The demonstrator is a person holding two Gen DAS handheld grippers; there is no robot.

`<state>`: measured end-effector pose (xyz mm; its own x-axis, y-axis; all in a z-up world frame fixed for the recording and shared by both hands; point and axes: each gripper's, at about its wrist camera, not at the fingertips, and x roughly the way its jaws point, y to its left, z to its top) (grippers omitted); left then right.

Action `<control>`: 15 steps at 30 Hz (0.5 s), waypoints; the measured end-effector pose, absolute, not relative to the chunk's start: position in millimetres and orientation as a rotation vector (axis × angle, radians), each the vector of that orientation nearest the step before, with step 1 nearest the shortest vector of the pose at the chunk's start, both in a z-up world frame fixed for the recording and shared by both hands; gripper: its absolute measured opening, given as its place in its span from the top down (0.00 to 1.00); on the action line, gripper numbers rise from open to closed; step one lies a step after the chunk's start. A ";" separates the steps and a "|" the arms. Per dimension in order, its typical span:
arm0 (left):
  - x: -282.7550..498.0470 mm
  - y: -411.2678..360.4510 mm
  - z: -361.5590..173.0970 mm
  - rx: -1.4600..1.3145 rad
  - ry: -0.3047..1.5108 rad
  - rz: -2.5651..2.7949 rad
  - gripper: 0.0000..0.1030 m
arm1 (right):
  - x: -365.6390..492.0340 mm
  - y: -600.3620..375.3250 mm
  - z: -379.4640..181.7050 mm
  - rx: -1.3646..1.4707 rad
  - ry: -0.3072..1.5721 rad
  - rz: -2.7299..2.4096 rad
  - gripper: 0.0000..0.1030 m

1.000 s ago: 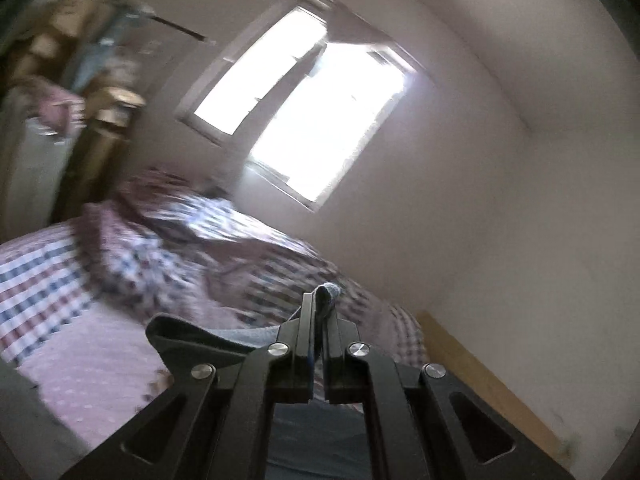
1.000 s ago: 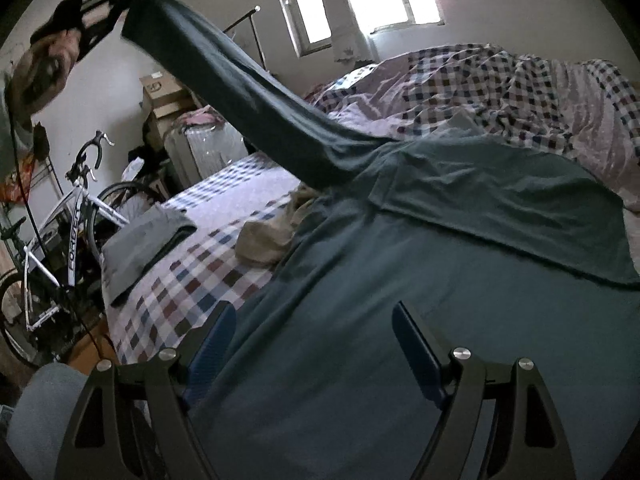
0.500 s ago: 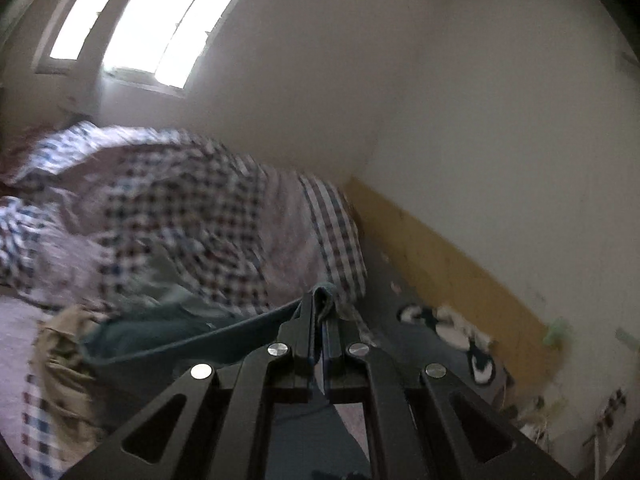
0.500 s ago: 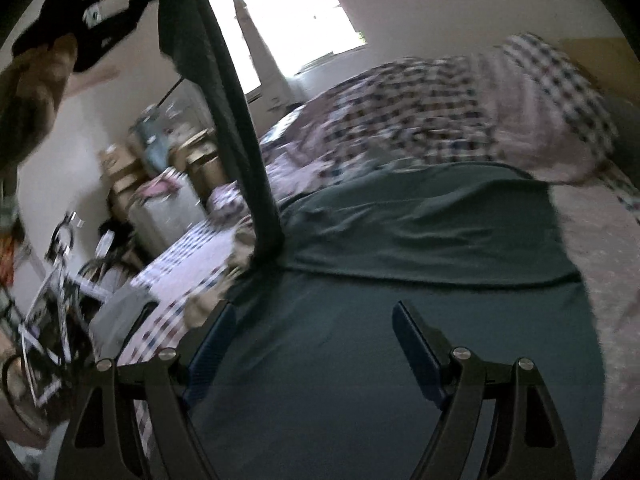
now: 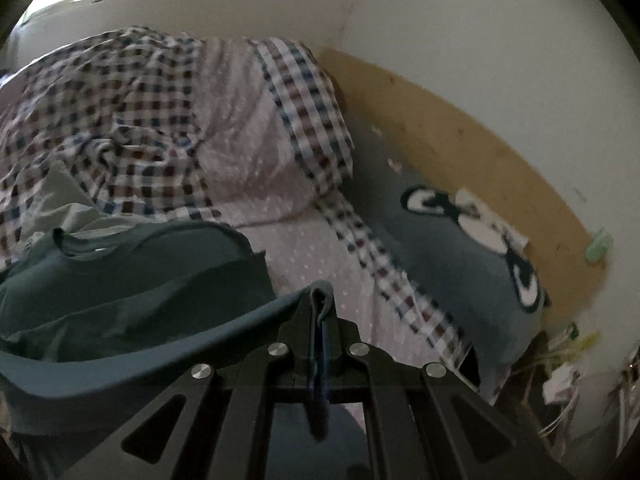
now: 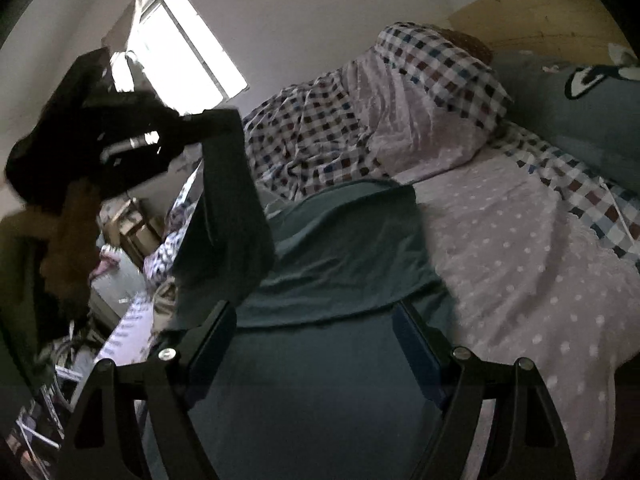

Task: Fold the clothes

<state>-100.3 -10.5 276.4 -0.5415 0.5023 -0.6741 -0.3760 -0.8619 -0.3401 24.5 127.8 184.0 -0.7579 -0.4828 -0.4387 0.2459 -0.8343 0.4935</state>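
Note:
A dark teal long-sleeved shirt [image 6: 344, 248] lies spread on the bed. My left gripper [image 5: 320, 304] is shut on the cuff of its sleeve [image 5: 160, 320]. In the right wrist view that left gripper [image 6: 192, 124] is held up at the left by a hand, and the sleeve [image 6: 228, 216] hangs from it down over the shirt's body. My right gripper [image 6: 316, 324] stands open low over the near part of the shirt, with nothing between its fingers.
A checked and pink dotted quilt [image 6: 360, 120] is heaped at the far side of the bed. A grey pillow [image 5: 460, 248] lies against the wooden headboard [image 5: 480, 152]. The pink dotted sheet [image 6: 540, 280] spreads to the right. Clutter and boxes [image 6: 128, 232] stand at the left.
My left gripper has swung the sleeve from far left across and down over the shirt. The right wrist view has rolled and shifted to the right; that gripper stays open.

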 end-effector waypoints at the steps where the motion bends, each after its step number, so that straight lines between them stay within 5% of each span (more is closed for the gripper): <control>1: -100.2 -6.5 275.3 -1.117 -0.196 2.372 0.99 | 18.3 125.6 184.1 0.779 -0.583 -2.541 0.19; 8: -105.2 9.0 264.6 -1.166 -0.121 2.353 0.99 | -6.8 96.3 190.1 0.651 -0.457 -2.533 0.25; 13: -115.3 15.9 243.5 -1.218 -0.097 2.330 0.99 | -19.9 89.9 183.6 0.723 -0.439 -2.549 0.62; 15: -121.8 20.5 233.8 -1.240 -0.077 2.325 0.99 | -28.3 88.0 172.0 0.786 -0.434 -2.533 0.96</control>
<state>-121.8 20.5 233.8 -0.4601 0.4528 -0.7637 -0.4014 -0.8733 -0.2760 -28.3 88.0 172.0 -0.7365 -0.5029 -0.4524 0.3237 -0.8493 0.4170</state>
